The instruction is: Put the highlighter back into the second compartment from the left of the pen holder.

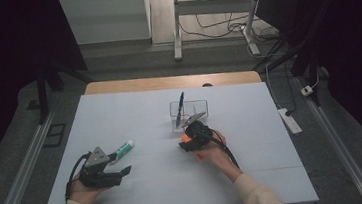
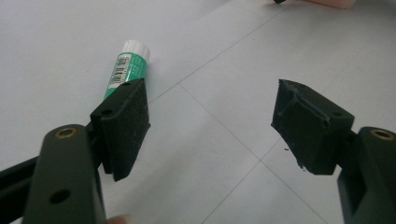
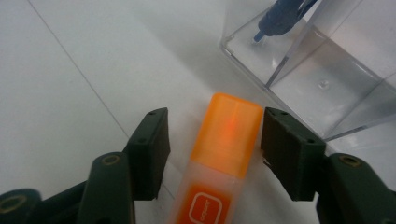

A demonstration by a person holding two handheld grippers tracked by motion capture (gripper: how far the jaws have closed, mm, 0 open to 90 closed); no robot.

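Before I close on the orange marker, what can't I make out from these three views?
- Orange marker: its lower end is cut off by the bottom edge in the right gripper view; in the high view the right gripper covers most of it.
- Whether the fingers touch the marker: a gap shows on the left, the right side is too close to call.
- Green-and-white tube: its lower end sits behind the left gripper's finger.
- Clear holder: contents too small in the high view.

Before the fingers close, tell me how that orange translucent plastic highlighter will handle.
The orange translucent plastic highlighter looks rigid and probably light. Its smooth sides might slip between the fingers. Lying flat, with a flattish body, it seems unlikely to roll.
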